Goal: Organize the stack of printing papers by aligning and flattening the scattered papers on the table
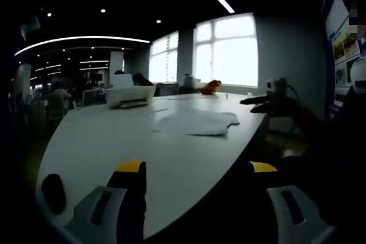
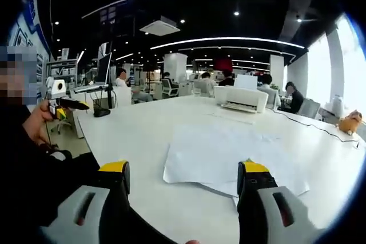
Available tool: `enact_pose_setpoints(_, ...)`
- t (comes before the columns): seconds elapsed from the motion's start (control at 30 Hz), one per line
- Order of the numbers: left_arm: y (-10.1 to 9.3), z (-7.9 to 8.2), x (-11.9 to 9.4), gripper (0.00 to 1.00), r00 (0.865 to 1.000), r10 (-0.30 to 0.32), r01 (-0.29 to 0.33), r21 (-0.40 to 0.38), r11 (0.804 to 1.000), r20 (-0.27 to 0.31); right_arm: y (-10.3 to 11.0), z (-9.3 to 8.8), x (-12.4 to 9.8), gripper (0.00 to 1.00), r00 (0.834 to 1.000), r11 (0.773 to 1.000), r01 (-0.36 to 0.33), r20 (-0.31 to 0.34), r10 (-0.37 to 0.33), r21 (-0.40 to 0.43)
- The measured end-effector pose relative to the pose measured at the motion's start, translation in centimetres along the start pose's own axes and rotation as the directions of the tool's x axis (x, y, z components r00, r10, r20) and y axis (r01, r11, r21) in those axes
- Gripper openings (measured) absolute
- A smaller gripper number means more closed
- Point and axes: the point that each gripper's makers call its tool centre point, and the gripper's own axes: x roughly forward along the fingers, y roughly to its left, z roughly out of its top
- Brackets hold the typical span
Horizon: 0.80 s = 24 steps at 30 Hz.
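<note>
A loose pile of white printing papers [image 1: 197, 122] lies scattered, with uneven edges, on the white table [image 1: 103, 141]. My left gripper [image 1: 197, 168] stands open over the table's near edge, well short of the pile. In the right gripper view the papers [image 2: 229, 152] spread just ahead of my right gripper [image 2: 184, 168], which is open, its right jaw over the pile's near edge. A hand [image 2: 40, 119] holds the left gripper [image 2: 73, 105] off the table's left end. The right gripper [image 1: 264, 104] comes in from the right beyond the table edge.
A white printer [image 1: 130, 95] sits at the far end of the table [image 2: 243, 99], an orange toy [image 1: 210, 87] near the windows [image 2: 349, 123]. A small black object [image 1: 53, 192] lies at the near left. People sit at desks [image 2: 123, 78] behind.
</note>
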Motion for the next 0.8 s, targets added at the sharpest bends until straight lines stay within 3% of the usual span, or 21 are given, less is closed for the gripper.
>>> enact_pose_setpoints(0.4, -0.1, -0.1, 0.1, 0.74, 1.0, -0.002, 0.002, 0.006, 1.0, -0.007, -1.6, -0.7, 0.8, 0.72, 1.0, 1.0, 0.007, -0.026, -0.006, 0.006)
enact_pose_setpoints(0.8, -0.1, 0.1, 0.1, 0.74, 1.0, -0.006, 0.006, 0.008, 1.0, -0.004, -1.9, -0.9, 1.2, 0.72, 0.999, 1.0, 0.012, -0.048, -0.012, 0.014)
